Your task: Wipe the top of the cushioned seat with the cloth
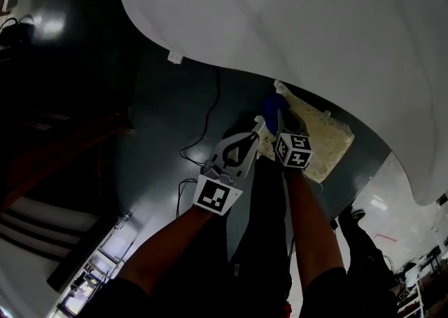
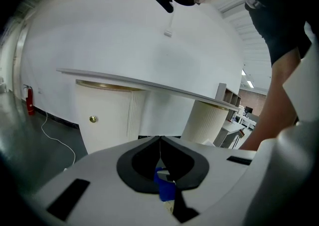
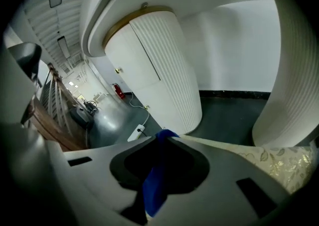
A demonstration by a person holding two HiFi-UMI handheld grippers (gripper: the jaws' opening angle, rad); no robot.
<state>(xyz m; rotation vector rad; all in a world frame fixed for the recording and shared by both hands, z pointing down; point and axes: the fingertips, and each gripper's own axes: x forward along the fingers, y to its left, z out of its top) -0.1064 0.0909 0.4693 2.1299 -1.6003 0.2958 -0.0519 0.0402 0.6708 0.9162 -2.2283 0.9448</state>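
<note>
The cushioned seat is cream with a leaf pattern and stands half under the white table; its edge also shows in the right gripper view. My right gripper is shut on the blue cloth, which hangs between its jaws over the seat's near corner. Just left of it, my left gripper is shut, with its tips touching and nothing pinched at them. A scrap of blue shows through the hollow behind those tips.
A large white rounded table top overhangs the seat, on ribbed white pedestals. A cable trails over the dark grey floor. A wooden stair rail is at the left. The person's legs are directly below.
</note>
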